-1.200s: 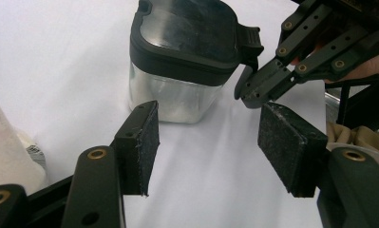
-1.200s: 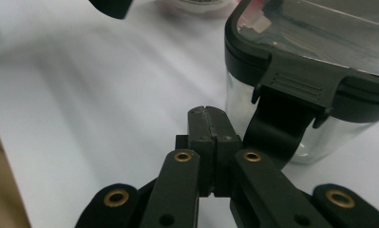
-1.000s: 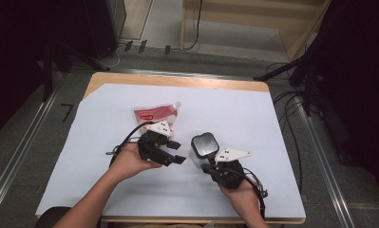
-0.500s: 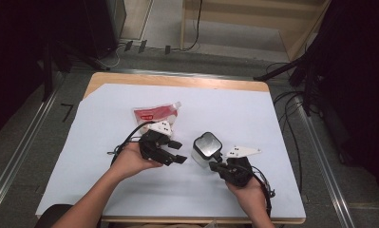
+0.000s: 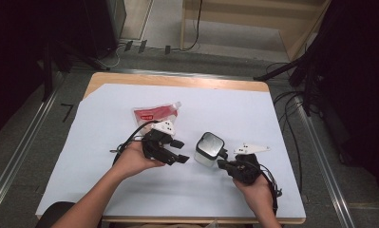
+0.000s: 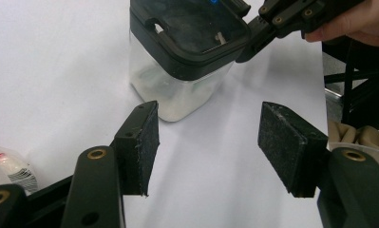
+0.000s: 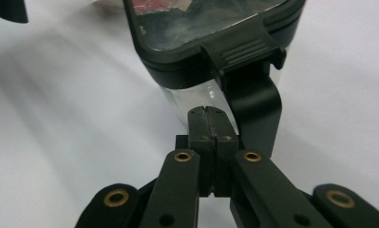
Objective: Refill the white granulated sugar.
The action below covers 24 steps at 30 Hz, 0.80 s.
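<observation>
We see a white sheet [image 5: 272, 118] covering the table. On it stands a clear container [image 5: 209, 149] with a black lid; behind lies a red-labelled pouch [image 5: 155, 113], its writing unreadable. The left gripper [image 6: 208, 142], jaws apart, faces the container. The right gripper [image 7: 209, 124], jaws together, touches its lid latch [image 7: 244, 52].
</observation>
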### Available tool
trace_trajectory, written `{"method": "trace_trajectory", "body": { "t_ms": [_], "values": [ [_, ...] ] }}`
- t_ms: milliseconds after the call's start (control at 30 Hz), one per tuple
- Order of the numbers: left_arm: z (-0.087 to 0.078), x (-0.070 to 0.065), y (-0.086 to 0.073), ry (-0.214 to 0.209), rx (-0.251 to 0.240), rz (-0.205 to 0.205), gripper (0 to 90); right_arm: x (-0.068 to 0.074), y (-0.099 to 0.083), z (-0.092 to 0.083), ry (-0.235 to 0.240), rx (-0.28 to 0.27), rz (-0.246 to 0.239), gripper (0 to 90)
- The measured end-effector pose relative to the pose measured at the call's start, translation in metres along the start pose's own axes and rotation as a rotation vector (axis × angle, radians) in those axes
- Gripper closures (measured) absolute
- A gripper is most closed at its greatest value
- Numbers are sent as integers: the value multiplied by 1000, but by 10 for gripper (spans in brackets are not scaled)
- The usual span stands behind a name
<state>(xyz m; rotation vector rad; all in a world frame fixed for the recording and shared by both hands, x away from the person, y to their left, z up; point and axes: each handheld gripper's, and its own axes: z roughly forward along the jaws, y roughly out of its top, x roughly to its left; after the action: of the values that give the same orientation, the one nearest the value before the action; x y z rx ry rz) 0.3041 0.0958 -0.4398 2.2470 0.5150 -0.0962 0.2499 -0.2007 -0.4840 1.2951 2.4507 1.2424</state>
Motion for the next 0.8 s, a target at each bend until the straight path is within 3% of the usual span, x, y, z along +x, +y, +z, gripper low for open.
{"method": "trace_trajectory", "body": {
  "t_ms": [267,667,800],
  "values": [
    [0,0,0,5,-11,-7,415,-10,3,-4,-29,-2,11,900],
    [8,-2,3,18,16,22,422,-27,8,-5,-69,-10,27,900],
    [13,-2,6,4,18,16,429,-31,11,-2,-82,-3,4,900]
  ]
}}
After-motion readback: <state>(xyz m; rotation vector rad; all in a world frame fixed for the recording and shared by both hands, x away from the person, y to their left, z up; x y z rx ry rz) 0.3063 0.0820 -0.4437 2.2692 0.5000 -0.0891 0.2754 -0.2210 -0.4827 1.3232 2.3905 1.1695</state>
